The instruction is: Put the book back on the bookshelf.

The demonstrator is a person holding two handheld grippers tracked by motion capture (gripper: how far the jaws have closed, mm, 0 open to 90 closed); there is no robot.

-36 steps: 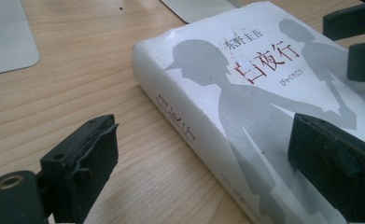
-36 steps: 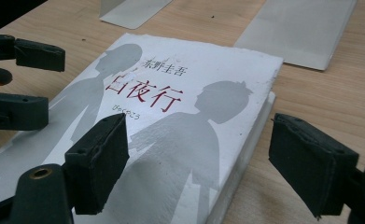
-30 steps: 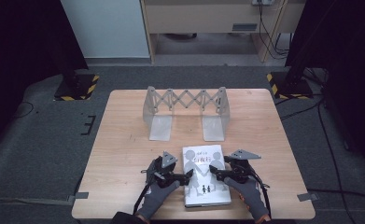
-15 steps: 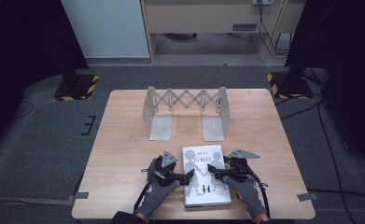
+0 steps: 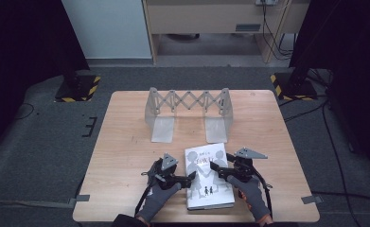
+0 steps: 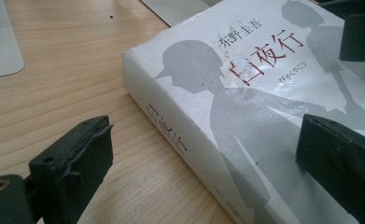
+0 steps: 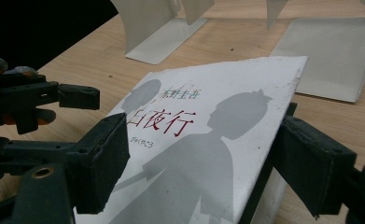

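My right gripper [image 5: 221, 169] is spread wide, one jaw over the front cover and the other down past the book's free edge, so it straddles the cover there without pinching it yet. The cover looks slightly lifted off the page block on that side in the right gripper view. My left gripper [image 5: 185, 178] is spread too: one jaw sits low beside the spine on the wood, the other hangs above the cover.

The book [image 5: 207, 176] lies flat, face up, near my edge of the table [image 5: 126, 137], well short of the folding book rack [image 5: 188, 106] standing at the far side.

As I judge it, the step is to get a firm hold for lifting. I should close the right jaws on the whole thickness, not on the cover alone (a thin jacket would bend or tear). The left should settle square across the spine, the lower jaw sliding under rather than pushing the book sideways. Close both gently and together, then lift level.
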